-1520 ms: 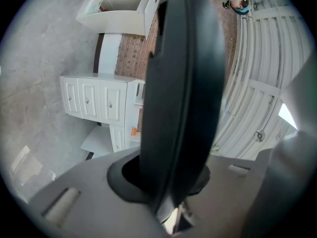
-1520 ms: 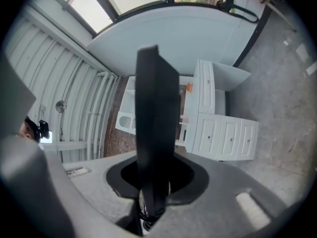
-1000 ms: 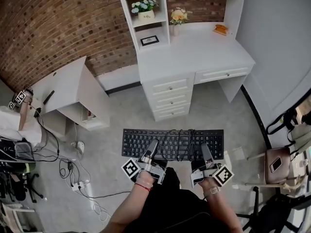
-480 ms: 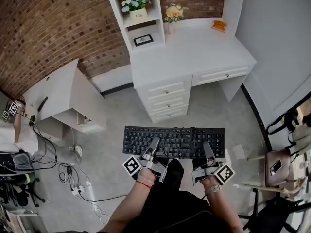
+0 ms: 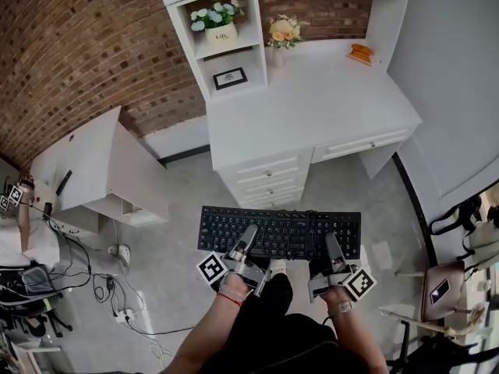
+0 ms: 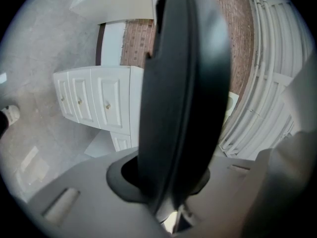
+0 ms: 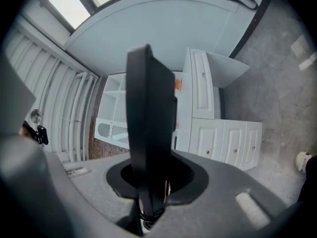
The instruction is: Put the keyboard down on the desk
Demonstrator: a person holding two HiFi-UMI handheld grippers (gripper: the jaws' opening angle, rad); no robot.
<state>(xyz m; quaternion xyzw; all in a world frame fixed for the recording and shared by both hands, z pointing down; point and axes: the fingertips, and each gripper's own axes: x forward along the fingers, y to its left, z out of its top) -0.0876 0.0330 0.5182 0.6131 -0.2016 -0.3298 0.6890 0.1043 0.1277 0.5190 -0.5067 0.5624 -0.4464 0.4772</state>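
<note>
A black keyboard (image 5: pixel 279 232) hangs level in the air in front of the white desk (image 5: pixel 312 100), above the grey floor. My left gripper (image 5: pixel 248 237) is shut on its near edge at the left. My right gripper (image 5: pixel 333 245) is shut on the near edge at the right. A black cable lies coiled across the keys. In the left gripper view the keyboard (image 6: pixel 183 83) stands edge-on between the jaws and fills the middle. It also rises edge-on from the jaws as a dark slab in the right gripper view, the keyboard (image 7: pixel 148 128) hiding part of the desk behind.
The desk has a drawer stack (image 5: pixel 269 179) facing me and a hutch with flower pots (image 5: pixel 214 22), a framed picture (image 5: pixel 230 78) and an orange object (image 5: pixel 360 51). A low white cabinet (image 5: pixel 101 170) stands at left, with cables (image 5: pixel 117 287) on the floor. A chair (image 5: pixel 440 291) is at right.
Both grippers have carried the keyboard forward toward the desk; the desk now lies closer and larger in the head view. Both grips on the keyboard are unchanged.
</note>
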